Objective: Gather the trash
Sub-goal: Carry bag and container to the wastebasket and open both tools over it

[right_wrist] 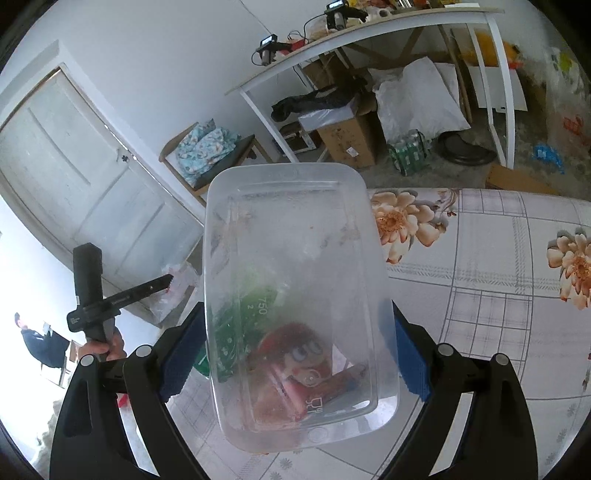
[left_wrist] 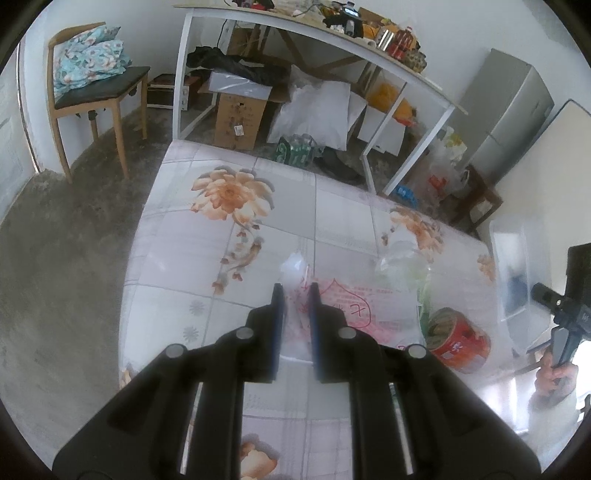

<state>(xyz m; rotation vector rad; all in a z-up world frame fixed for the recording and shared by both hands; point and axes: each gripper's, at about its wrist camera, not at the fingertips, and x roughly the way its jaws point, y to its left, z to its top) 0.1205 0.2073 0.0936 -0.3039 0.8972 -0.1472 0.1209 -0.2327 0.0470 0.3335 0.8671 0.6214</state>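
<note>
The left gripper (left_wrist: 295,291) pinches a thin, limp plastic bag (left_wrist: 354,306) while the right gripper's (right_wrist: 299,354) fingers apparently clamp a light, slippery clear container (right_wrist: 295,258) by its sides above the worktop (right_wrist: 498,295).

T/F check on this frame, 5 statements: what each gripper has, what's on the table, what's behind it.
1. The right gripper holds a clear plastic container. True.
2. The left gripper is empty. False: its fingers are closed on a thin plastic bag with red print.
3. A red can lies on its side on the floral tablecloth. True.
4. The wooden chair by the wall has a bare seat. False: blue floral bedding is piled on it.
5. The white desk has nothing under it. False: a cardboard box and bags sit there.
</note>
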